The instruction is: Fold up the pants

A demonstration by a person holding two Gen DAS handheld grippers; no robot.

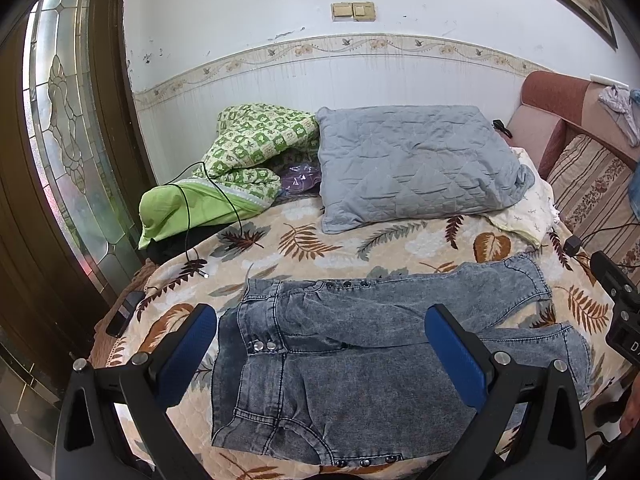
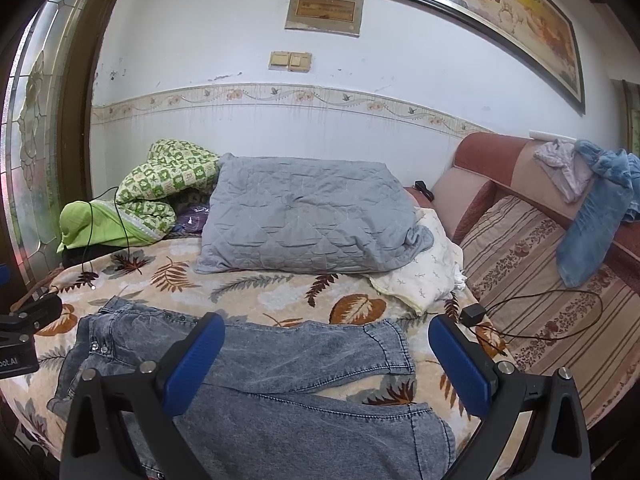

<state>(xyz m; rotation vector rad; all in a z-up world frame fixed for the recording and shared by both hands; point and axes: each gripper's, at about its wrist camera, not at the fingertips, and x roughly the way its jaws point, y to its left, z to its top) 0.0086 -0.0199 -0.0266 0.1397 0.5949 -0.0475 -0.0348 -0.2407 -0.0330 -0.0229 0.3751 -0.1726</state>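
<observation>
pants: faded grey-blue denim pants are being laid sideways, waist at left | left gripper: being held wide apart over waist | right gripper: being held wide apart over legs

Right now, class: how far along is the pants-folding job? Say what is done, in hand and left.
Done: the jeans lie spread flat on the leaf-print bedspread, legs apart. In hand: nothing; the left tool and right tool hover open above the denim. Left: every fold, since no crease shows yet.

A leaf-patterned bed stands against a white wall with a floral border, a stained-glass door left, a pink sofa right.
</observation>
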